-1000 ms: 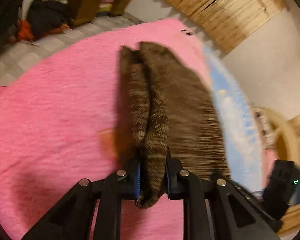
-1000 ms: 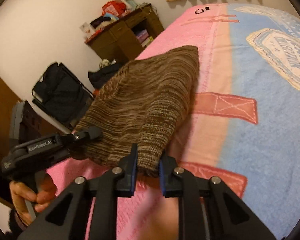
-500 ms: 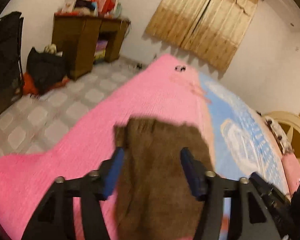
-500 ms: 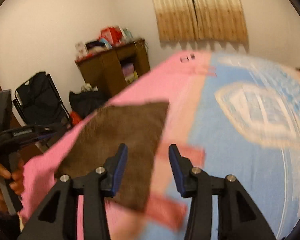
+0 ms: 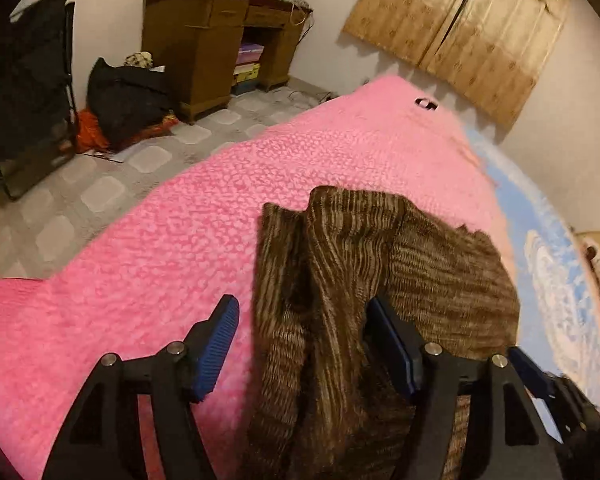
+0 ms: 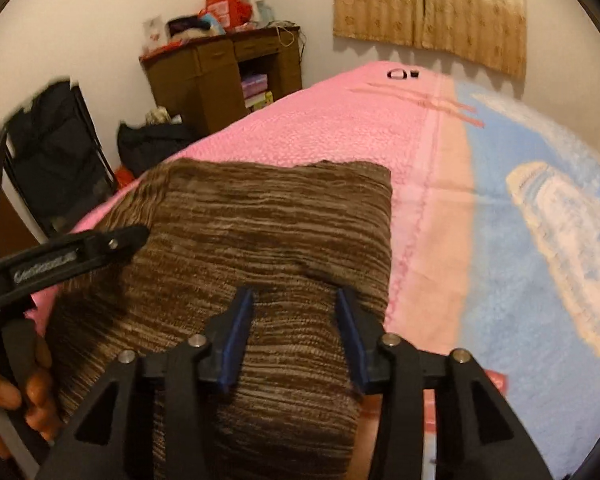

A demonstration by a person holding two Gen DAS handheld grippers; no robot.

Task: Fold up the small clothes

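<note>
A pink and blue blanket (image 6: pixel 440 168) covered the bed that filled most of both frames, with a wooden desk (image 5: pixel 204 48) against the white wall at upper left and a curtain (image 6: pixel 428 8) at upper right. The brown striped knit garment (image 6: pixel 260 248) lay on the pink part, low and centre in both views, rumpled in the left wrist view. The left gripper (image 5: pixel 300 320) stood with jaws wide apart, cloth between them. The right gripper (image 6: pixel 296 312) also gaped, over the garment, clamping nothing
</note>
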